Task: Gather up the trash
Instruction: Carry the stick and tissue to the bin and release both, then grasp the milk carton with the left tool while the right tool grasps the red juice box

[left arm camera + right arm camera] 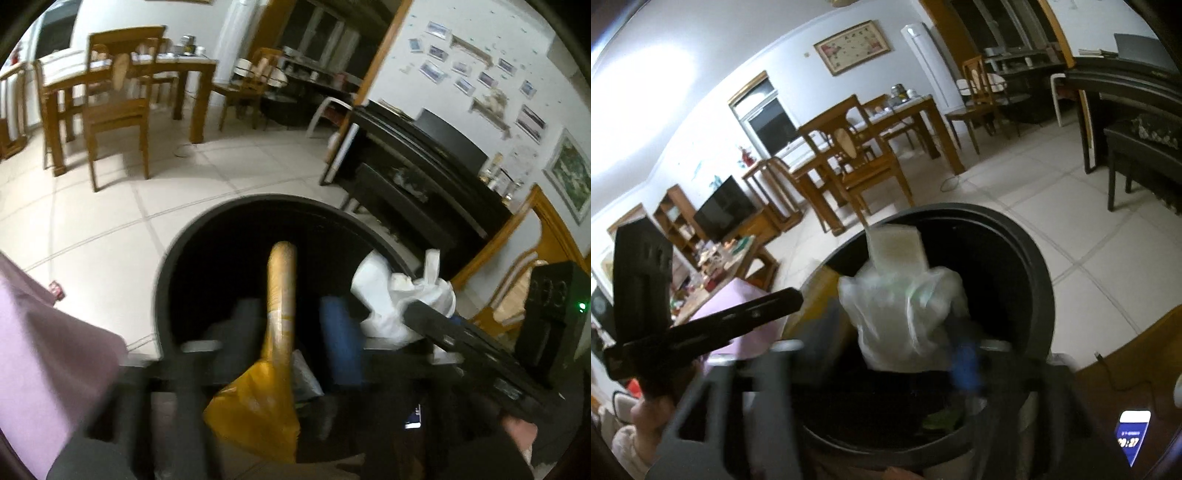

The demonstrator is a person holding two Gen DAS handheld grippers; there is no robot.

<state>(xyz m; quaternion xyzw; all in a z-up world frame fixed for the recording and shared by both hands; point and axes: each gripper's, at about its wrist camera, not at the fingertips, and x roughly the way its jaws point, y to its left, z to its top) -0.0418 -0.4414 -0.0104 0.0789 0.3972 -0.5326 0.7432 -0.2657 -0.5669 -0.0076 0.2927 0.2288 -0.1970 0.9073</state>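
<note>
Both grippers hang over the mouth of the bin (173, 266), pointing down into it. The left gripper (291, 325) has its jaws spread wide; a yellow wrapper (280, 295) sits in the gap between the fingers, its long rolled end reaching out over the dark inside of the bin, and I cannot tell whether either finger touches it. The right gripper (886, 354) is also wide apart, with a white bag (905, 314) between its blurred fingers and a pale flat carton (897, 245) just past the bag, over the far side of the bin. The pads do not seem to press on the bag, though the blur makes that hard to judge. From the left wrist view the same white bag shows to the right of the wrapper, just beside the right gripper's black frame. Some green scraps (942, 419) lie deep in the bin. The bin stands on pale floor tiles (92, 221). Beyond it are a wooden table (184, 70) with chairs, and a black piano (424, 147) against the wall
</note>
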